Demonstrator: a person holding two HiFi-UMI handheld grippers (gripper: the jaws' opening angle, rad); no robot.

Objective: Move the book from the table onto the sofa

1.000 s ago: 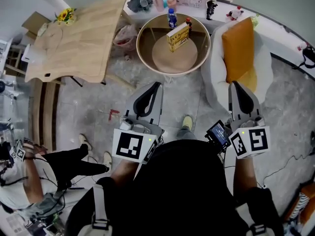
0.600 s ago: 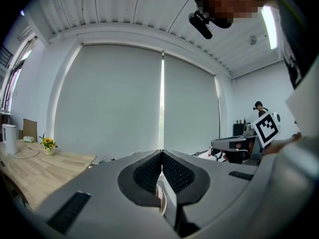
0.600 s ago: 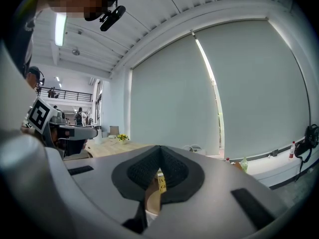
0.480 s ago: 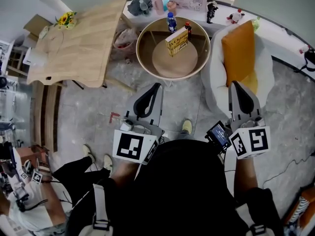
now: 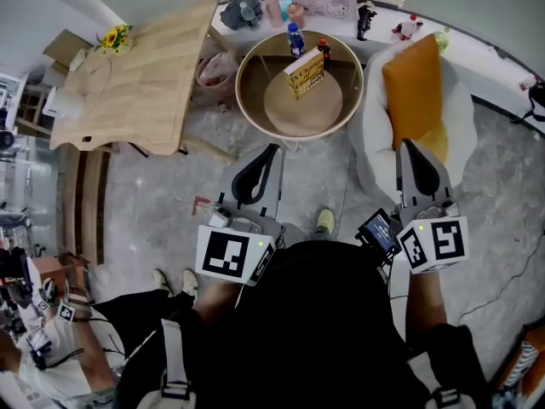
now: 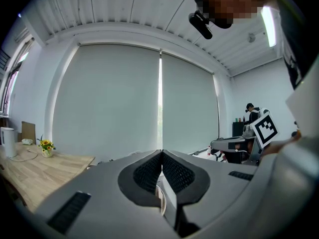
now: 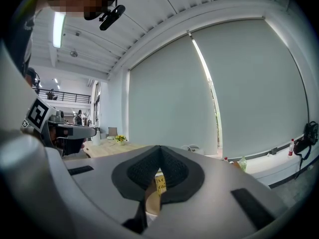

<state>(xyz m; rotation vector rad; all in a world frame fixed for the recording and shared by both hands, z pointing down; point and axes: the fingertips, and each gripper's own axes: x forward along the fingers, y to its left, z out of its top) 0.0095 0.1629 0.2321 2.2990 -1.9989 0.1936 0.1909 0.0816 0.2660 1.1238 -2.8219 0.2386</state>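
A yellow book [image 5: 306,74] stands upright on the round wooden table [image 5: 249,97] at the top middle of the head view. A sliver of the book [image 7: 160,184] shows through the right gripper's jaws. The white sofa [image 5: 372,135] with an orange cushion [image 5: 413,88] sits to the table's right. My left gripper [image 5: 269,150] is shut and empty, held over the floor short of the table; its jaws meet in its own view [image 6: 161,153]. My right gripper [image 5: 406,146] is shut and empty too, its tip over the sofa's near edge.
A blue bottle [image 5: 296,37] and a small red-capped bottle [image 5: 324,47] stand on the round table behind the book. A large wooden table [image 5: 140,71] with yellow flowers [image 5: 115,35] lies at left. Toys line a shelf [image 5: 375,11] at the back. A seated person [image 5: 60,348] is at lower left.
The whole view has slid a little toward the round table and sofa. Both grippers keep their pose, shut. The seated person at lower left has drawn their legs back.
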